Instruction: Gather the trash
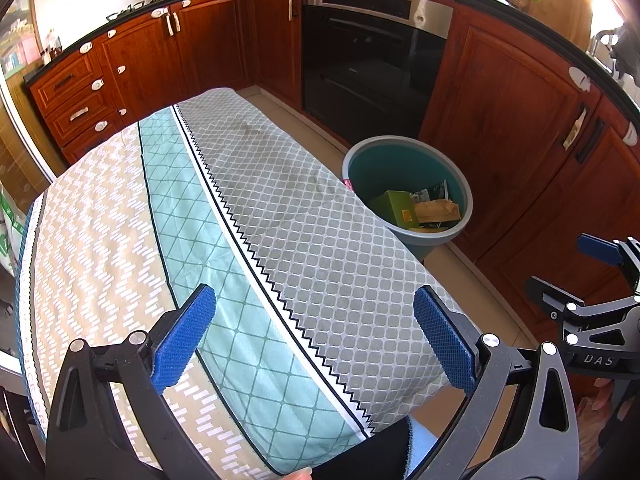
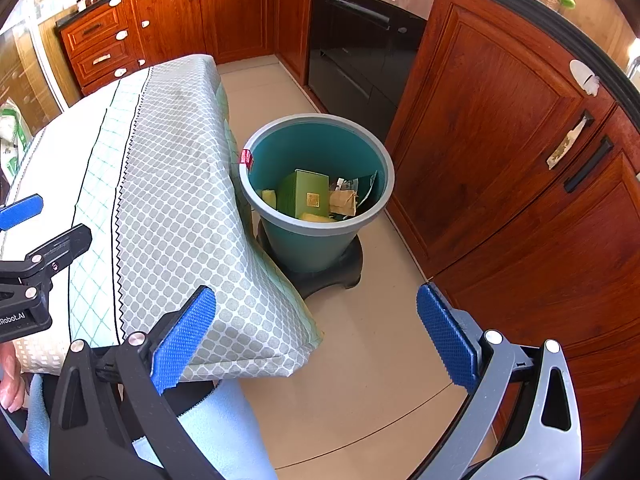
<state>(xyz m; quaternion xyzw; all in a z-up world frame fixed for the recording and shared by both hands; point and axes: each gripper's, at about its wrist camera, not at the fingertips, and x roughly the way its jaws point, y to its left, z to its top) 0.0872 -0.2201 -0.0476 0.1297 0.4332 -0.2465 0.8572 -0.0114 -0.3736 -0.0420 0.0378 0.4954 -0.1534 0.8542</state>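
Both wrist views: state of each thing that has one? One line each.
Left gripper: open, empty, over the table.
Right gripper: open, empty, over the floor past the table edge.
Bin: upright on a dark base, no lid, partly filled.
Green box: inside the bin, tilted.
Tablecloth: spread over the table, nothing on it.
Oven: door closed.
Cabinets: doors closed.

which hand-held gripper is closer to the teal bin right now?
Right. The right hand-held gripper hangs over the bare floor on the teal bin side of the table. The left hand-held gripper is over the tablecloth, farther from the bin.
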